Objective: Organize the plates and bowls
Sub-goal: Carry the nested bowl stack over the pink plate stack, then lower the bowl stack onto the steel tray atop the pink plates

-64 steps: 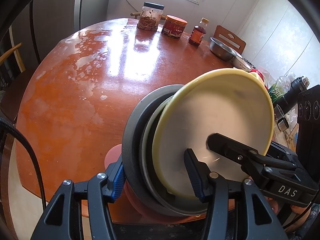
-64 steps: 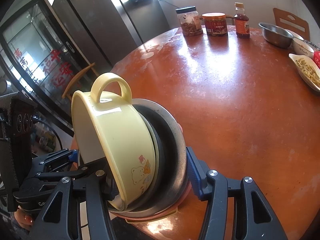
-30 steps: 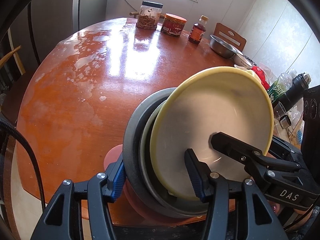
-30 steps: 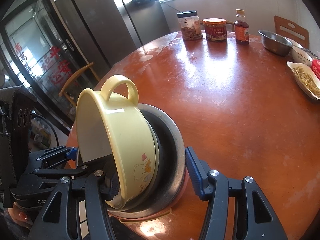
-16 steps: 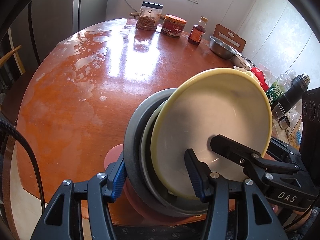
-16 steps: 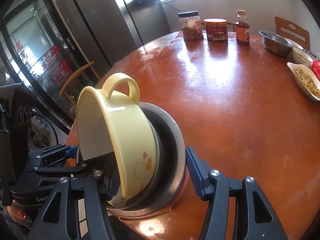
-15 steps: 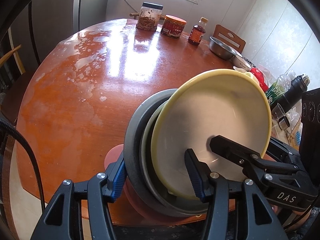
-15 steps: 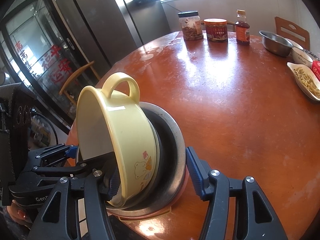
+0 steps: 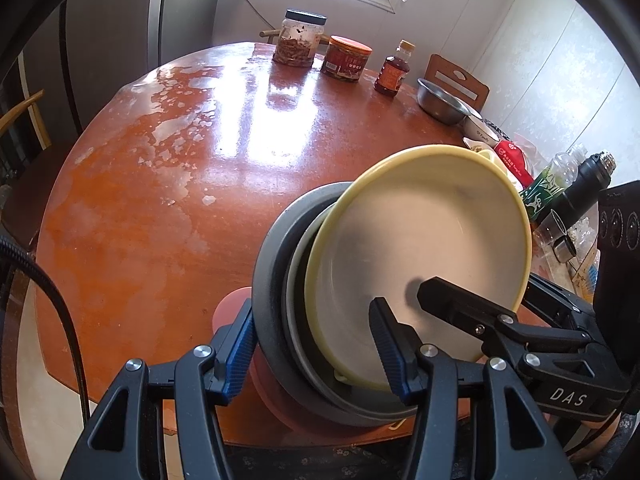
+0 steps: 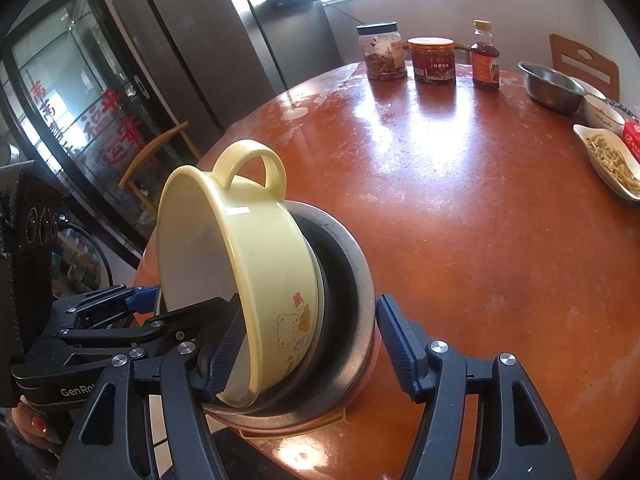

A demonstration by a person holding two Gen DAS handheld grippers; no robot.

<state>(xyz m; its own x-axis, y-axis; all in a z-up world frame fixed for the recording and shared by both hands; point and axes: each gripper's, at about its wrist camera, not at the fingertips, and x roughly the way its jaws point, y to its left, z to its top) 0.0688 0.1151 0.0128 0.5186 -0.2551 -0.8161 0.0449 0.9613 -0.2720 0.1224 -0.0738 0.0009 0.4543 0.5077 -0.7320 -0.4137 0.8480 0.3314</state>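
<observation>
Left wrist view
Stack: lower centre of the frame, at the near edge of the round table (image 9: 168, 208); a yellow bowl (image 9: 420, 248) tipped on edge, nested in a dark metal bowl (image 9: 276, 264), with a pink plate (image 9: 230, 304) beneath.
Left gripper (image 9: 316, 344): its blue-padded jaws straddle the rims of the nested bowls, left pad against the dark bowl's outer wall, right pad inside the yellow bowl; it looks clamped on the pair at a middling spread.
Right gripper (image 9: 460, 300): comes in from the lower right, one black finger lying inside the yellow bowl.
Containers: upper centre, a clear jar (image 9: 298, 40) of brownish food, a red-lidded tub (image 9: 346, 60), a sauce bottle (image 9: 394, 70); upper right, a steel bowl (image 9: 440, 102), contents not visible.

Right wrist view
Yellow bowl (image 10: 256, 280): lower left, loop handle up, bear print on its wall, empty.
Right gripper (image 10: 312, 356): jaws opening; left pad close to the bowl's rim, right pad clear of the dark bowl (image 10: 348, 280), so the stack sits between them unpinched.
Left gripper (image 10: 168, 308): far left, gripping the rims.
Dish (image 10: 612, 164): right edge, holding pale food strips.

Handling
Judgement: yellow bowl looks like light, stiff, glossy plastic, so likely slippery; take it by rim or handle. Metal bowl heavier, rigid; a tilted stack may slide.
</observation>
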